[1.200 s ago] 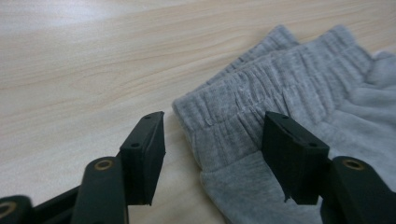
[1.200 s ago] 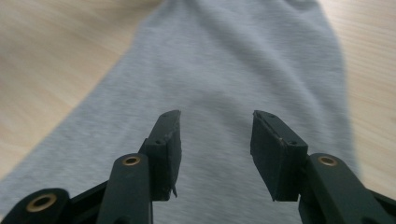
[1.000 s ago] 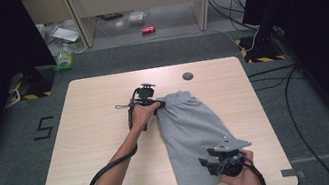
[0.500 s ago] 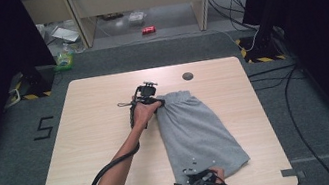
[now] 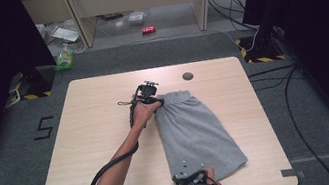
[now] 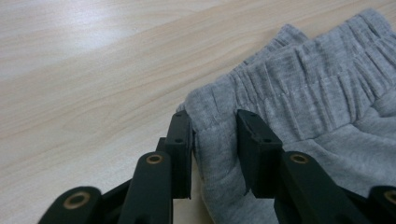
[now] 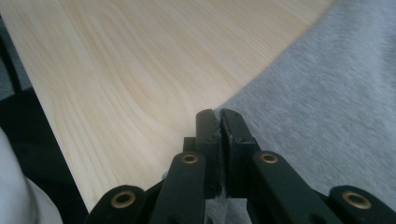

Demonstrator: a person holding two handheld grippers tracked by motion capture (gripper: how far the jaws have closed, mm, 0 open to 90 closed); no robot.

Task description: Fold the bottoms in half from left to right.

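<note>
Folded grey shorts [image 5: 194,128] lie on the wooden table [image 5: 98,134], waistband toward the far side. My left gripper [image 5: 159,101] is at the waistband's left corner. In the left gripper view its jaws have just been closing and straddle that corner [image 6: 212,135], with gathered grey fabric [image 6: 303,93] between them and a gap still visible. My right gripper [image 5: 185,176] is at the near left hem corner by the table's front edge. In the right gripper view its jaws have just closed [image 7: 219,121] and pinch a thin edge of the grey cloth [image 7: 327,93].
A round dark grommet [image 5: 187,76] sits in the table near its far edge. Bare wood lies left of the shorts. Cables [image 5: 298,115] trail over the floor on the right. A red can [image 5: 148,30] and a green bottle [image 5: 64,58] lie beyond the table.
My right hand has moved left along the front edge, from the hem's right side to its near left corner, and its jaws have shut on the cloth. The left hand has stayed put.
</note>
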